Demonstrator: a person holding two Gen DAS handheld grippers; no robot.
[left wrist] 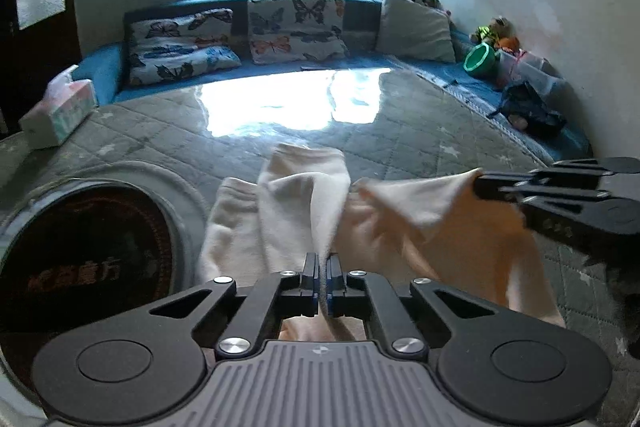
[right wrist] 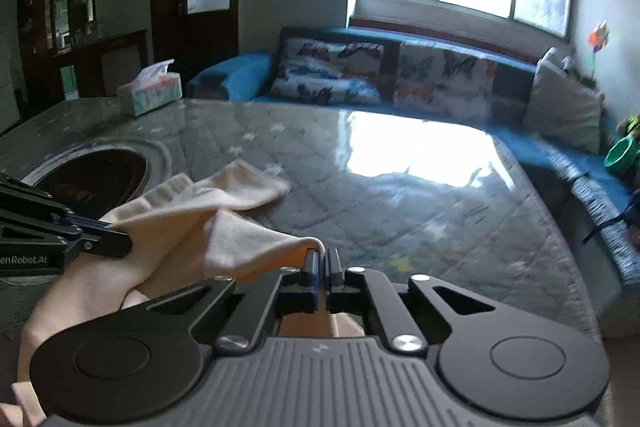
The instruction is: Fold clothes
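A cream-white garment (left wrist: pixel 304 203) lies bunched on the grey quilted table cover (left wrist: pixel 400 131). My left gripper (left wrist: pixel 323 263) is shut on a raised fold of it at the near edge. My right gripper (left wrist: pixel 480 183) comes in from the right and is shut on another corner, held a little above the table. In the right wrist view the right gripper (right wrist: pixel 323 255) pinches the garment (right wrist: pixel 224 219) and the left gripper (right wrist: pixel 120 233) grips it from the left. Part of the cloth hangs down under both grippers.
A dark round inset (left wrist: pixel 92 251) sits in the table at left. A tissue box (left wrist: pixel 60 111) stands at the far left edge. A blue sofa (left wrist: pixel 280 67) with butterfly cushions (left wrist: pixel 296 27) runs behind; a green pot (left wrist: pixel 478 57) and dark bag (left wrist: pixel 528 107) lie at right.
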